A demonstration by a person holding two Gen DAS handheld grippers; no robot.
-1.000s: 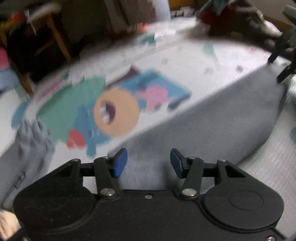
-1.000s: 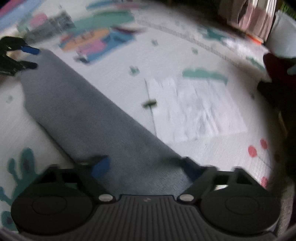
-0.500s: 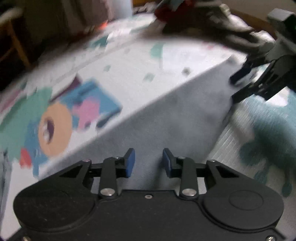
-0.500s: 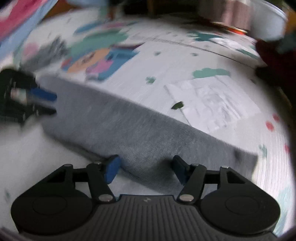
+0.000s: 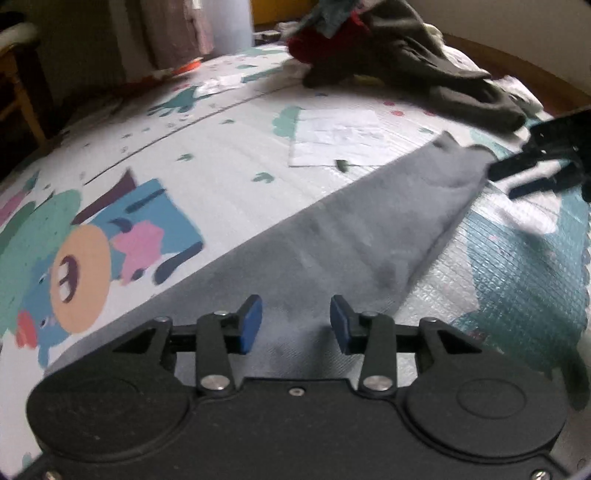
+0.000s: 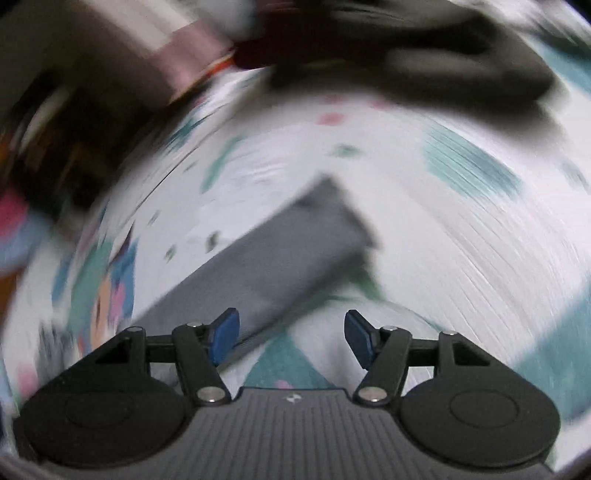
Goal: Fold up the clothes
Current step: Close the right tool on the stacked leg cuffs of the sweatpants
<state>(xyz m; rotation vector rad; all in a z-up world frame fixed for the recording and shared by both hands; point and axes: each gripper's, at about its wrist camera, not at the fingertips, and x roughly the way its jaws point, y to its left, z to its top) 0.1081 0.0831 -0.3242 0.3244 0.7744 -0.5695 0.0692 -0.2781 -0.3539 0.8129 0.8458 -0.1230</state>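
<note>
A grey garment (image 5: pixel 354 236), folded into a long narrow strip, lies flat on the patterned play mat (image 5: pixel 221 173). My left gripper (image 5: pixel 295 323) is open and empty, just above the strip's near end. In the left wrist view my right gripper (image 5: pixel 532 177) hovers at the strip's far end, blurred. In the blurred right wrist view the grey garment (image 6: pixel 273 258) runs away from my right gripper (image 6: pixel 291 339), which is open and empty, its left fingertip over the strip's edge.
A heap of dark, red and grey clothes (image 5: pixel 399 55) lies at the mat's far edge. A white sheet of paper (image 5: pixel 340 136) lies on the mat beyond the strip. A wooden chair (image 5: pixel 22 92) and a curtain (image 5: pixel 177 33) stand past the mat.
Both grippers have swung along the grey strip. The left jaws narrowed half a second ago and have widened again. The right wrist view has turned sharply and is blurred.
</note>
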